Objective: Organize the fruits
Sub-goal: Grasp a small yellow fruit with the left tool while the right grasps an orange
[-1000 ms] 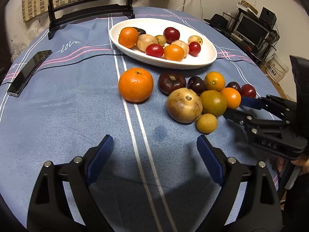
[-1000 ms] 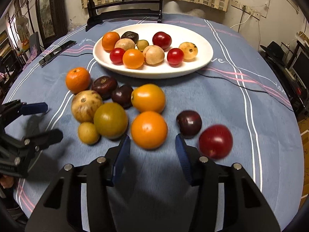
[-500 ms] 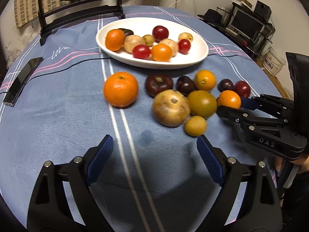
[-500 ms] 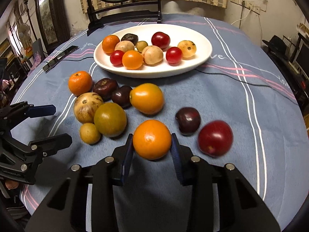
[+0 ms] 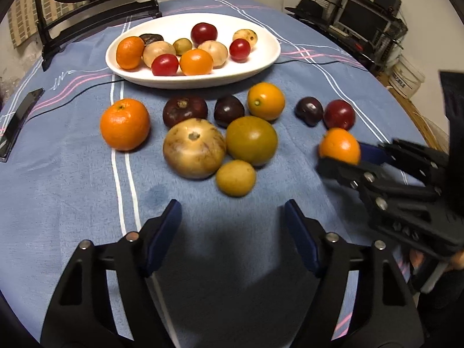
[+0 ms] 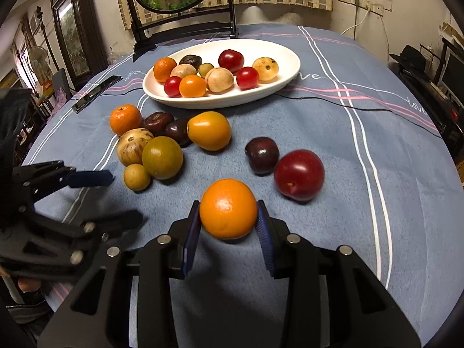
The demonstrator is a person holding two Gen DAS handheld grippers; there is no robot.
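Left wrist view: the left gripper is hanging over bare blue striped tablecloth, its blue-padded jaws narrowing from the wider spread of a second ago, with nothing between them. The small round yellow-brown fruit is lying just beyond its fingertips, touching the large pale tan round fruit and the olive-green round fruit. It has closed in on this cluster over the last second, so that small fruit looks like its likely next pick. At the right edge, the right gripper is pinching the smooth round orange fruit.

Right wrist view: the right gripper is pressing both blue pads against the orange fruit. A second ago the fruit was sitting loose ahead of open jaws; now it is clamped, so the grasp seems done and carrying is what remains. The white oval ceramic dish, already holding a good many fruits, is standing well beyond, past the dark plum and the red plum. Several fruits are still waiting on the cloth, so the sorting appears roughly half finished.
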